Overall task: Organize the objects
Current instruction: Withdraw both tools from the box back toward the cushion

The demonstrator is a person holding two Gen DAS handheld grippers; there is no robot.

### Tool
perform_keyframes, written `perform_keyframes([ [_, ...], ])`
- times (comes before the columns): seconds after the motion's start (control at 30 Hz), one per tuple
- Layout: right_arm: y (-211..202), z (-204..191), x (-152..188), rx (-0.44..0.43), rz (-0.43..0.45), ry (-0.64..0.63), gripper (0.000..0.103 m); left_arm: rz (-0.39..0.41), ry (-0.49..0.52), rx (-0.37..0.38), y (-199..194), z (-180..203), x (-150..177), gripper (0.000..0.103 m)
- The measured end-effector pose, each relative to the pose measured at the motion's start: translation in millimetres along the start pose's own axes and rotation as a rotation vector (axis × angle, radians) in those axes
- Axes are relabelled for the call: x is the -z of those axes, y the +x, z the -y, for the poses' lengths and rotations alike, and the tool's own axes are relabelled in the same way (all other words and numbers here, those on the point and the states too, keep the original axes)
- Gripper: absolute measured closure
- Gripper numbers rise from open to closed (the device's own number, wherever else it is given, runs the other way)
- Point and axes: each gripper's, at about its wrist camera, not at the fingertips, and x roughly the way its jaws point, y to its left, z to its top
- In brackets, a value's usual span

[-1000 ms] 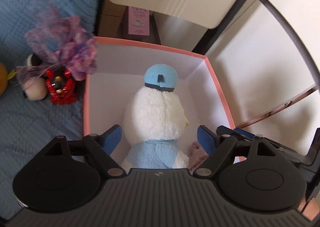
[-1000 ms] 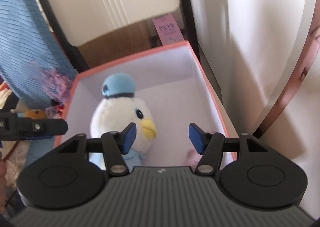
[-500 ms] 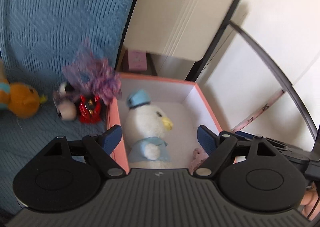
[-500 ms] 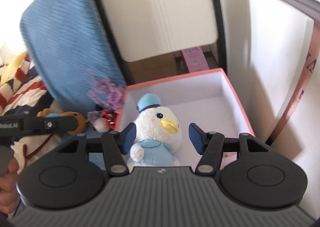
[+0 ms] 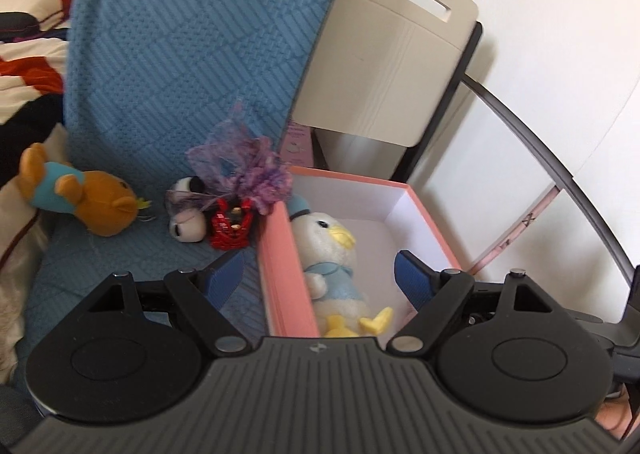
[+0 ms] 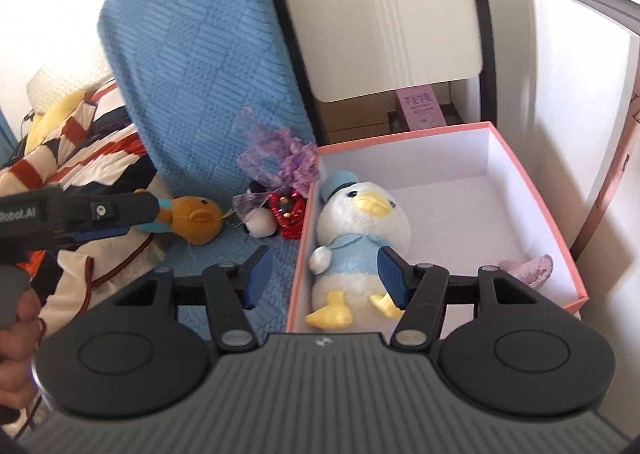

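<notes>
Both grippers, left gripper (image 5: 318,274) and right gripper (image 6: 324,274), are hanging open and empty low in frame. The duck plush (image 6: 360,238) is already lying in the pink box (image 6: 560,254) mid-frame; the orange plush (image 5: 92,205), panda (image 5: 186,219) and red toy (image 5: 232,221) are waiting on the blue cushion (image 5: 192,53), center-left.

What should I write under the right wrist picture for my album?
Plush duck lying in the pink box, open right gripper above it, other toys waiting on the blue cushion.
</notes>
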Motion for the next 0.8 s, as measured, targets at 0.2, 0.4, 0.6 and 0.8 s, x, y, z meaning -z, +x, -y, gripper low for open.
perform_keyframes([
  [0.2,0.5,-20.6,10.8,-0.015,-0.018,0.006,0.042,0.05,0.001,-0.031,-28.9,-22.7,5.1,0.017],
  [0.4,3.8,-43.3,16.2,-0.03,-0.029,0.012,0.042,0.075,-0.031,-0.045,-49.2,-46.1,10.3,0.017],
  [0.6,11.4,-64.1,25.0,-0.009,-0.036,0.012,0.042,0.103,-0.089,-0.058,-60.9,-73.0,19.9,0.017],
  [0.8,21.1,-75.1,30.5,0.01,-0.041,0.047,0.042,0.13,-0.137,-0.104,-68.2,-99.0,23.8,0.017],
])
